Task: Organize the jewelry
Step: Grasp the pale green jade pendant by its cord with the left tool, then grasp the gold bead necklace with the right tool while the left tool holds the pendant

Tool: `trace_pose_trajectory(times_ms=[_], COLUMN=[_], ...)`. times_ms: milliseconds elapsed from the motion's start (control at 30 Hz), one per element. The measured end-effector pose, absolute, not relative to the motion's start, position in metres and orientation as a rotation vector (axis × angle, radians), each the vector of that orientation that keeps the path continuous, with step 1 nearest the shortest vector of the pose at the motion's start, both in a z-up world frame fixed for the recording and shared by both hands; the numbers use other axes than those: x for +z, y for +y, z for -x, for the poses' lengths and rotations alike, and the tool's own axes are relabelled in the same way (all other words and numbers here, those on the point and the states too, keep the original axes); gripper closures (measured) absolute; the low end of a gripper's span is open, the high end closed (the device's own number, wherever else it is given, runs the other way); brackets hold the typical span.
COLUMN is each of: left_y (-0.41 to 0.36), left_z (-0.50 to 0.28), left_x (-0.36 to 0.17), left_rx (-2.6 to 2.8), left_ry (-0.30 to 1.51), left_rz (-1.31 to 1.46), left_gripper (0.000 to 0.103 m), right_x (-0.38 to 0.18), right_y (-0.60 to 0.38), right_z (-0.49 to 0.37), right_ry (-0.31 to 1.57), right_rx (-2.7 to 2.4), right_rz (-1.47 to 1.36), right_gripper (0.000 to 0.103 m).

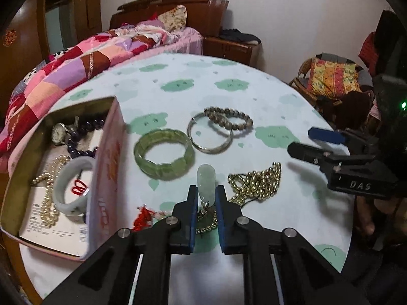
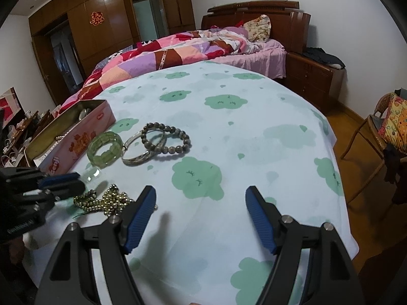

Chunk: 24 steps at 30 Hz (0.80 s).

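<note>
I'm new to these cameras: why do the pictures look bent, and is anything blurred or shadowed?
Both views are fisheye, so the table edge bows and the corners go black. In the left wrist view the red tassel beside the left gripper is smeared. In the right wrist view the jade pendant is blurred, and the right gripper casts a soft shadow on the cloth.

left gripper [image 1: 206,193] nearly closed (pads narrow) | right gripper [image 2: 201,193] spread wide
</note>
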<state>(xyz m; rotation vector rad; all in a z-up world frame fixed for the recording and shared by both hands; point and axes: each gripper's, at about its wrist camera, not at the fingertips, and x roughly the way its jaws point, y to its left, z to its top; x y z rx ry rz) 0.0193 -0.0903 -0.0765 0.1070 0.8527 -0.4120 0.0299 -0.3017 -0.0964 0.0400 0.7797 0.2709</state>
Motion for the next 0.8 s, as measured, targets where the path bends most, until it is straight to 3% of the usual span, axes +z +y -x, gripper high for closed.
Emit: trace_pose_trajectory(times_ms=[400, 800], left_y=[-0.073, -0.064], left_z=[-0.021, -0.018], left_x=[-0.059, -0.056], left_rx=[-0.374, -0.386], left_ry=[0.787, 0.775], left_rz=[-0.059, -0.028], left_gripper=[0.091, 0.091], right_x=[-0.092, -0.092], right_y=[-0.281, -0.255], right_z=[-0.023, -0.016], right_ry=[0.776, 0.790], right_rx=[0.332, 0.402], right_rz=[-0.001, 0.046], right_gripper=[0.027, 0.037])
